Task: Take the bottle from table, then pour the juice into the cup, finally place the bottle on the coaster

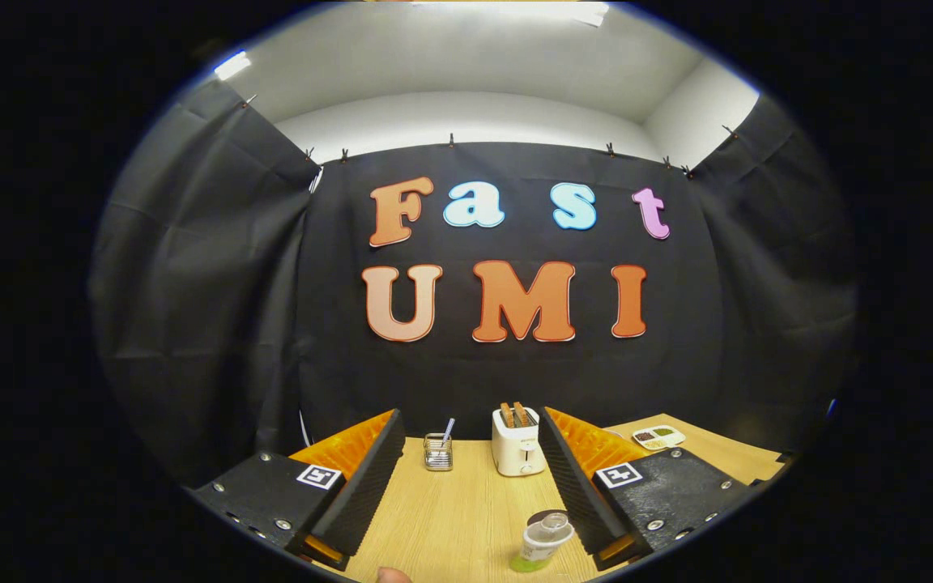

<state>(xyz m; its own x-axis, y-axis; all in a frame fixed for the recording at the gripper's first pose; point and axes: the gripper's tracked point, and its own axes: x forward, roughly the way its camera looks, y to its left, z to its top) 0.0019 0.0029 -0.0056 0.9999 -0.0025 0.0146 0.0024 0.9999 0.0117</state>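
Observation:
My gripper [470, 478] is held above the wooden table [450, 518], with its two fingers spread wide and nothing between them. A small clear bottle [542, 541] with greenish juice at its bottom stands on the table low between the fingers, close to the right finger [576, 478]. A dark round thing [546, 516] lies just behind the bottle; I cannot tell whether it is the coaster. The left finger [365, 478] is well apart from the bottle.
A white toaster [517, 444] with two slices of toast stands at the table's far side beyond the fingers. Left of it is a wire holder [438, 452] with a utensil. A small white dish [658, 438] lies far right. A fingertip [392, 575] shows at the near edge.

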